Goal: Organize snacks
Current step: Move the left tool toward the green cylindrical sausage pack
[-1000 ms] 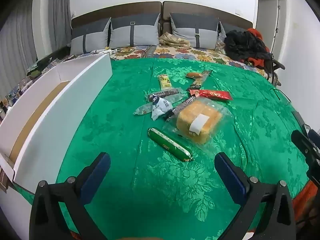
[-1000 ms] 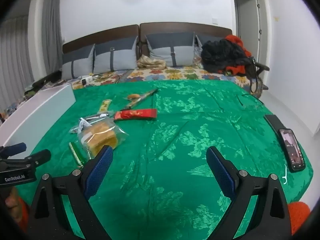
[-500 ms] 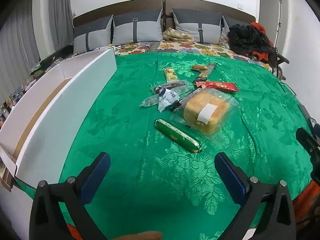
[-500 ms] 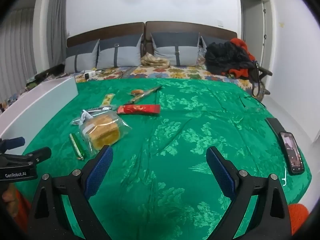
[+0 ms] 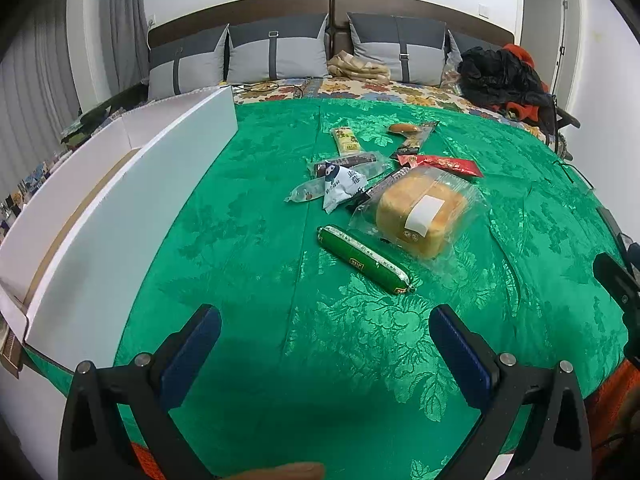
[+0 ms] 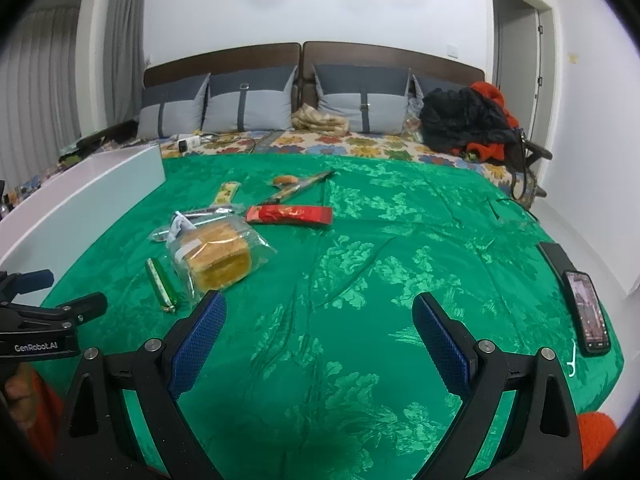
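Snacks lie in a cluster on the green bedspread (image 5: 248, 240). Nearest is a green sausage stick (image 5: 362, 259) (image 6: 161, 285), and behind it a bagged bread loaf (image 5: 420, 210) (image 6: 218, 254). Farther back lie a white triangular packet (image 5: 341, 184), a red packet (image 5: 444, 164) (image 6: 289, 215), a yellow bar (image 5: 345, 139) (image 6: 226, 193) and a long dark stick snack (image 5: 416, 139). A long white box (image 5: 120, 200) (image 6: 76, 208) stands open along the left. My left gripper (image 5: 325, 334) hovers open short of the sausage stick. My right gripper (image 6: 318, 322) is open, just right of the loaf.
A phone (image 6: 587, 312) and a dark flat case (image 6: 556, 256) lie at the bed's right edge. Grey pillows (image 5: 276, 54) and a pile of black and orange clothes (image 5: 502, 76) sit at the head. A white dental pick (image 6: 571, 362) rests near the phone.
Both grippers have moved forward over the bed toward the snacks, which now appear larger and closer. Both stay open.
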Available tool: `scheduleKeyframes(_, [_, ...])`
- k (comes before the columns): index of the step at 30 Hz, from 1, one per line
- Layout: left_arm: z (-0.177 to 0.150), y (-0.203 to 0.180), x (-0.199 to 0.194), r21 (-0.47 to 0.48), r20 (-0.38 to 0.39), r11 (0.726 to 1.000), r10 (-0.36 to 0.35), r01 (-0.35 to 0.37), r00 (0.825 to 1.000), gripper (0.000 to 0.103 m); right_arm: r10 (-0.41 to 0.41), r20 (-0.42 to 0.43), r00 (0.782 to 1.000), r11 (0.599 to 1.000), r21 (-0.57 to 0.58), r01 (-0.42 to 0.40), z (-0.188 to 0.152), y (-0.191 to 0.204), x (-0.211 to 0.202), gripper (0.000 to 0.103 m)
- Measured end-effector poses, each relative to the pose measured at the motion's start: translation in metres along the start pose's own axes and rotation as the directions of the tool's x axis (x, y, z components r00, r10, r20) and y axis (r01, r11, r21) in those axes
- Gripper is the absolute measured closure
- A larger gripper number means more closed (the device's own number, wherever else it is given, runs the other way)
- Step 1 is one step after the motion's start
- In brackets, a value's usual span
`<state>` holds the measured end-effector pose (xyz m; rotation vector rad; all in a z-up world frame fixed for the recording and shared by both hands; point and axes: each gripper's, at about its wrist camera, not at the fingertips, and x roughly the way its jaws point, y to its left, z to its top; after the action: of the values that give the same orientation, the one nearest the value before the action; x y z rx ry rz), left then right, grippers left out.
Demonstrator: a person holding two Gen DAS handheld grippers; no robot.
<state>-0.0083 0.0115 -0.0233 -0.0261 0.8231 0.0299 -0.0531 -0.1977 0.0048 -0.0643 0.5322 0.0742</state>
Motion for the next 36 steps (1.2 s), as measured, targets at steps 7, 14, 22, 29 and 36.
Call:
scheduleKeyframes(7, [-0.005, 0.002, 0.003, 0.004, 0.009, 1.000, -0.015, 0.015, 1.000, 0.000, 0.003, -0.007, 1.000, 1.000, -0.009, -0.003, -0.002, 0.003, 0.004, 0.007])
scheduleKeyframes(14, [-0.009, -0.003, 0.007, 0.023, -0.002, 1.000, -0.007, 0.007, 1.000, 0.000, 0.009, -0.013, 1.000, 1.000, 0.005, -0.009, -0.005, -0.001, 0.007, 0.007])
scheduleKeyframes(22, [-0.014, -0.006, 0.011, 0.041, -0.022, 0.999, 0.002, -0.001, 1.000, 0.000, 0.012, -0.020, 1.000, 0.999, 0.035, -0.011, -0.007, -0.009, 0.009, 0.007])
scheduleKeyframes(29, [-0.017, -0.006, 0.015, 0.046, -0.032, 0.999, 0.004, -0.003, 0.999, 0.000, 0.015, -0.022, 1.000, 0.999, 0.039, -0.014, -0.007, -0.010, 0.009, 0.007])
scheduleKeyframes(36, [-0.020, -0.006, 0.018, 0.046, -0.047, 0.999, 0.005, -0.003, 0.999, 0.000, 0.019, -0.031, 0.999, 0.999, 0.041, -0.018, -0.008, -0.012, 0.013, 0.007])
